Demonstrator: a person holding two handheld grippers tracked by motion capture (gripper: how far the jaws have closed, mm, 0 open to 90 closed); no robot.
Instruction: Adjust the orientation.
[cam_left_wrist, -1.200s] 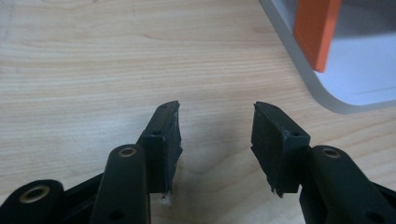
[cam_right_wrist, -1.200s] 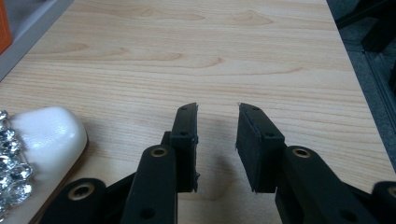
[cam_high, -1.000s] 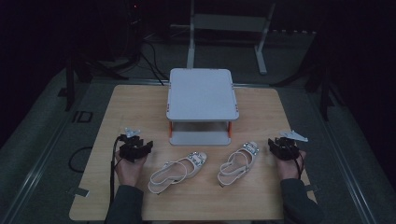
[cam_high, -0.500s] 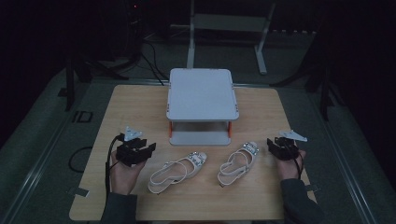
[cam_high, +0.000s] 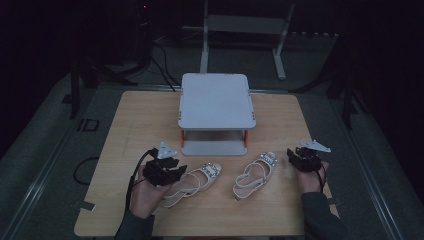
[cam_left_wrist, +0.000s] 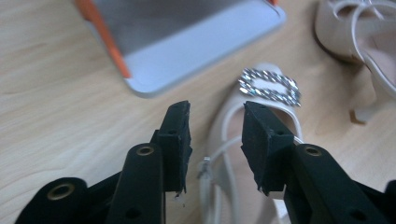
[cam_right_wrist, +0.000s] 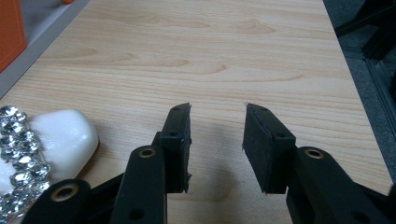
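Observation:
Two cream sandals with rhinestone buckles lie on the wooden table in front of a grey two-level stand (cam_high: 216, 100). My left gripper (cam_high: 176, 171) hovers over the heel end of the left sandal (cam_high: 197, 181). In the left gripper view, the left gripper (cam_left_wrist: 216, 135) is open; its jaws have just been closing, with the left sandal's thin straps (cam_left_wrist: 226, 140) below the gap and the pads off them. My right gripper (cam_high: 292, 156) sits just right of the right sandal (cam_high: 255, 175). In the right gripper view, my right gripper (cam_right_wrist: 216, 140) is open; its jaws have just been opening over bare wood, and the right sandal's toe (cam_right_wrist: 60, 135) lies to the left.
The stand has orange legs (cam_left_wrist: 100, 30) and a lower shelf (cam_left_wrist: 187, 42) close behind the sandals. The right sandal (cam_left_wrist: 355, 32) lies in the left gripper view's top right corner. The table's right edge (cam_right_wrist: 355, 93) runs near my right gripper, with dark floor beyond.
My left gripper has moved right and a little up, from beside the left sandal to over its heel end. The right hand and both sandals have stayed put.

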